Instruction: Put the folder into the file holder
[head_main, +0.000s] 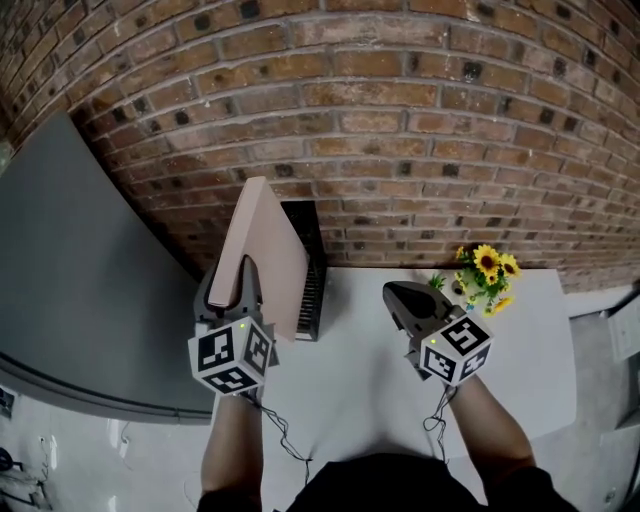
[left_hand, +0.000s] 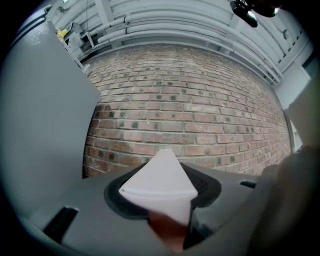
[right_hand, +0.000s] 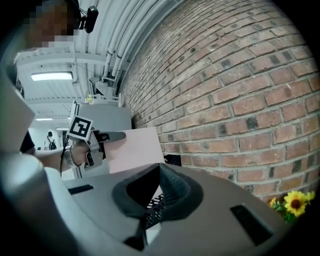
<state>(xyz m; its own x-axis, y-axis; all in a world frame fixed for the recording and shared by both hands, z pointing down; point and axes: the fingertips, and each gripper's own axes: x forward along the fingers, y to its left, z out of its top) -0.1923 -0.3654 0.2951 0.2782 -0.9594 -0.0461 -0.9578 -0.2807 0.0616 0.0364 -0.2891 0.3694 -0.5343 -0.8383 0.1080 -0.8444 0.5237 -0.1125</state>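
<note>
The pale pink flat folder (head_main: 265, 250) stands on edge and tilted over the far left of the white bench (head_main: 380, 380), its near edge pinched in the left claw (head_main: 240, 275). Just right of it, the black mesh file holder (head_main: 309, 285) stands upright.

Head view peers steeply down onto the table (head_main: 370, 350) and wall (head_main: 400, 100). Left gripper view faces that wall, folder (left_hand: 160, 182) right up close — right gripper view looks sideways along it, sharing folder and holder (head_main: 312, 280) with the head view.
</note>
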